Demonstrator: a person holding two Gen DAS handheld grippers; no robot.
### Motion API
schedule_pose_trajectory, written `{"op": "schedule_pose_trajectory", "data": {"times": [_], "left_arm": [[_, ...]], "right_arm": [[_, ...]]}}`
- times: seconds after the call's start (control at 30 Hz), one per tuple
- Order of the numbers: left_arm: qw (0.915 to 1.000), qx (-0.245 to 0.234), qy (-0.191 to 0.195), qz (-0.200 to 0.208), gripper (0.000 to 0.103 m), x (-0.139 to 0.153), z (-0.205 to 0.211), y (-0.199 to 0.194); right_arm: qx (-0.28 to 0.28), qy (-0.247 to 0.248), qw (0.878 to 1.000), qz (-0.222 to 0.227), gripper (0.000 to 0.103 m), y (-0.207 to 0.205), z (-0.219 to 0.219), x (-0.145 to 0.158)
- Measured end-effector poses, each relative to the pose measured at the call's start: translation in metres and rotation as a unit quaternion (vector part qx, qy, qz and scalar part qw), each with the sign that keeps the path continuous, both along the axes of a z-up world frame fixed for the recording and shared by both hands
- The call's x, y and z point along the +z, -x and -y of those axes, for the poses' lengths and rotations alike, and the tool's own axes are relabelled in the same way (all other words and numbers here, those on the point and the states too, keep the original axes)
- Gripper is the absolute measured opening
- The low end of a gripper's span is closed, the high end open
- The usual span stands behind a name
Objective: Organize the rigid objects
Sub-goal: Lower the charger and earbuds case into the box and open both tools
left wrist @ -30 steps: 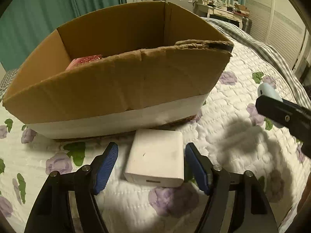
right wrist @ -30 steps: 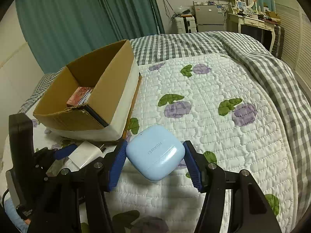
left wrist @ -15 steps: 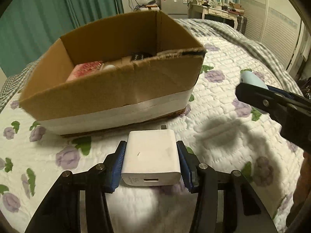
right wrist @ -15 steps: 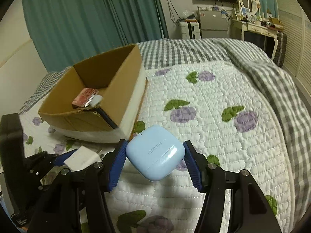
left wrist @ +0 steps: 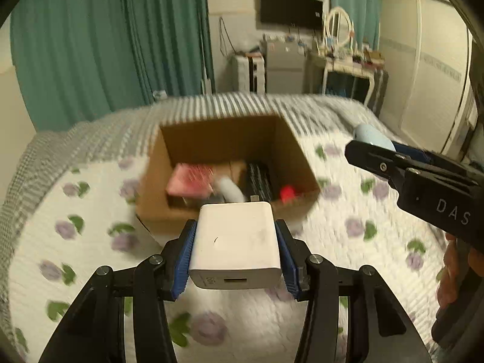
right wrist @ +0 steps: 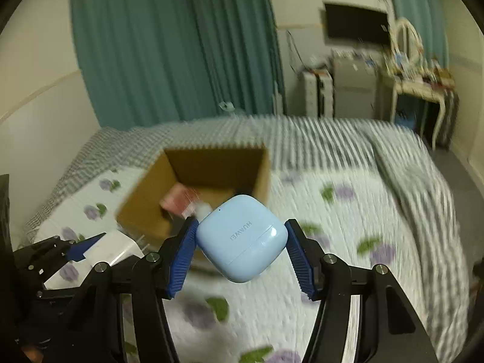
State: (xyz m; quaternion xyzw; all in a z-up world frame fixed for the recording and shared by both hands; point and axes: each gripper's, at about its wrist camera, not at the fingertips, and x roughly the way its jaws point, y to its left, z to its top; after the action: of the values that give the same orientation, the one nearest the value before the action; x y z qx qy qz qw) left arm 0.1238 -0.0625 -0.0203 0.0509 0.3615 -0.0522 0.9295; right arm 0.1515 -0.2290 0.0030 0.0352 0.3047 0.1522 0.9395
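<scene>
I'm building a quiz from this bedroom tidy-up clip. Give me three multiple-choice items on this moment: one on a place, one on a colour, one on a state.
1. Where does the cardboard box stand?
A. on the quilted bed
B. on the floor
C. on the dressing table

2. What colour is the earbud case?
A. red
B. light blue
C. black

3. What is the state of the left gripper?
A. open and empty
B. shut on the white charger
C. lying in the box

Answers:
1 A, the flowered quilt surrounds the box on every visible side.
2 B, its shell in the right gripper is pale blue.
3 B, both blue pads press the charger's sides in the air.
</scene>
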Motion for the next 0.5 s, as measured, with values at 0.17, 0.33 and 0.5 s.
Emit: {"op": "schedule_pose_trajectory", "data": {"times": [0.17,0.33,0.5], "left_arm": [[0.9991,0.007,0.001,0.042,0.051,0.036,-0.023,-0.026],[0.9982,0.010,-0.010,0.058,0.051,0.036,-0.033,-0.062],[0.9989,0.001,-0.006,0.046,0.051,0.009,-0.038,-0.096]], "right_arm": [[0.021,0.011,0.999,0.044,0.058,-0.024,-0.027,0.046],[0.022,0.024,0.998,0.059,0.058,-0.058,-0.044,0.055],[0.014,0.025,0.999,0.045,0.058,-0.087,-0.044,0.030]]}}
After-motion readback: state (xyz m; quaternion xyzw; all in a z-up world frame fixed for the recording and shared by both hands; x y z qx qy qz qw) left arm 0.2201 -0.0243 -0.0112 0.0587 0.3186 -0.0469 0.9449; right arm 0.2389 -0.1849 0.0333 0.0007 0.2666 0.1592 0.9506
